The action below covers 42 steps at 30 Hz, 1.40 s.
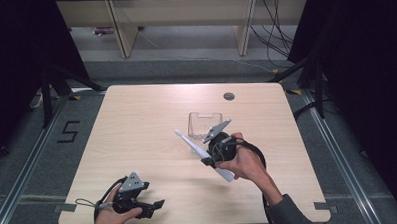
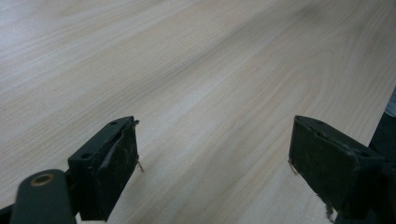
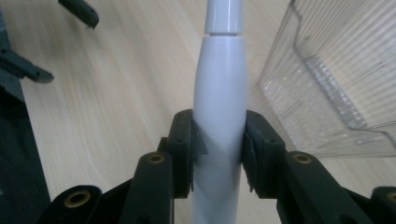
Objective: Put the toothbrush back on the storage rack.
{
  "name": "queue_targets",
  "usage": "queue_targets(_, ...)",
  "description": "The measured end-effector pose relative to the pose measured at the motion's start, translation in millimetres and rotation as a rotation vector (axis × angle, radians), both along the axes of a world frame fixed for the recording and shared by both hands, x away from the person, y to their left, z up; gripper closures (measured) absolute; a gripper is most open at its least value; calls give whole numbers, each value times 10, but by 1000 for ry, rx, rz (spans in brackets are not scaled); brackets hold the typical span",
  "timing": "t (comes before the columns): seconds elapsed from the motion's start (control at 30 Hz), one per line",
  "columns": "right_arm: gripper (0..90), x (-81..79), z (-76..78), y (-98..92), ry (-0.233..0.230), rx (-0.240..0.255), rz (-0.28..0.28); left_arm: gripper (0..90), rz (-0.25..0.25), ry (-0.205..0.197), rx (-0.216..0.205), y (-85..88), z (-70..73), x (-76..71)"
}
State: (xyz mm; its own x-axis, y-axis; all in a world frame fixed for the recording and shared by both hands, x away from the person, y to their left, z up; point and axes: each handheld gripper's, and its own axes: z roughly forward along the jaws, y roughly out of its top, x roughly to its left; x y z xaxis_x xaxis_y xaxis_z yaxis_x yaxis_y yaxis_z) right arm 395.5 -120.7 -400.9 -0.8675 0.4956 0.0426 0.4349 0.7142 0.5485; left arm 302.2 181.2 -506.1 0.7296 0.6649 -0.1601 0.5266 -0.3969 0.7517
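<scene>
Above the wooden table (image 1: pixel 137 124), the right gripper (image 1: pixel 214 152), wrist bent toward 11 o'clock, is clamped on a white electric toothbrush (image 1: pixel 200 153) held slanting just beside a clear plastic container (image 1: pixel 203 124). The left gripper (image 1: pixel 152 206) rests at the near edge, around 7 o'clock, jaws wide apart over bare wood. The right gripper view reveals both pads pressing the toothbrush's handle (image 3: pixel 219 116); its brush head appears blurred in the high view.
</scene>
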Motion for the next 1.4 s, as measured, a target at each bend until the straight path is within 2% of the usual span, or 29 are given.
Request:
queue_targets(0.03,667,32,-4,-23,-42,4,16,149,3,2,-11,-6,-1,-3)
queue_targets(0.07,666,28,4,-38,-45,11,3,149,2,2,-10,-5,-1,-3)
queue_targets(0.1,666,45,3,-57,-52,15,23,149,1,1,-5,-3,0,-2)
queue_targets(0.13,666,36,1,-72,-46,16,-1,149,1,1,-5,-3,0,-3)
queue_targets(0.27,666,37,-6,-120,-55,49,0,149,2,2,-9,-8,-5,-5)
queue_targets(0.3,666,31,-11,-122,-37,52,-10,149,2,2,-8,-8,-5,-4)
queue_targets(0.33,666,41,-18,-134,-59,54,-4,149,2,2,-8,-8,-5,-4)
queue_targets(0.37,666,30,-25,-140,-58,65,-28,149,2,2,-7,-8,-4,-4)
queue_targets(0.4,666,48,-28,-151,-73,62,-8,149,2,1,-8,-8,-3,-4)
queue_targets(0.43,666,31,-18,-158,-47,63,-31,149,2,2,-8,-8,-3,-4)
queue_targets(0.53,667,40,-17,-181,-84,95,-31,149,3,2,-8,-7,-5,-3)
queue_targets(0.57,667,36,-6,-190,-69,101,-28,149,2,2,-8,-7,-5,-4)
queue_targets(0.6,667,32,-3,-196,-76,105,-43,149,2,2,-8,-7,-5,-5)
queue_targets(0.67,667,51,7,-218,-98,117,-14,149,2,1,-8,-7,-5,-4)
queue_targets(0.7,667,45,20,-220,-92,123,-35,149,2,1,-8,-7,-4,-4)
queue_targets(0.77,667,38,53,-235,-86,132,-39,149,3,2,-7,-7,-5,-4)
queue_targets(0.8,667,52,64,-250,-110,137,-37,149,2,2,-7,-7,-5,-4)
queue_targets(0.83,667,58,75,-254,-112,141,-37,149,2,2,-6,-8,-5,-4)
queue_targets(0.87,667,43,110,-266,-95,140,-61,149,-10,2,9,3,0,1)
queue_targets(0.93,667,62,122,-271,-119,155,-50,149,-12,1,12,5,2,0)
queue_targets(1.03,667,81,154,-279,-125,185,-39,149,2,2,-7,-8,-6,-5)
queue_targets(1.07,667,71,178,-283,-113,184,-62,149,2,3,-8,-9,-6,-5)
queue_targets(1.13,667,91,190,-291,-123,194,-41,149,-12,1,22,8,3,4)
queue_targets(1.17,666,83,190,-286,-121,210,-77,149,-21,10,31,16,10,7)
queue_targets(1.2,667,104,214,-308,-120,204,-58,149,-12,1,25,9,1,6)
queue_targets(1.27,666,117,223,-319,-142,222,-61,149,-7,-1,7,1,-4,1)
queue_targets(1.3,667,115,235,-324,-121,226,-62,149,-19,11,18,10,8,3)
queue_targets(1.37,666,137,249,-345,-133,240,-57,149,-9,2,19,6,0,4)
queue_targets(1.4,667,128,260,-353,-123,241,-72,149,-10,1,18,4,-1,1)
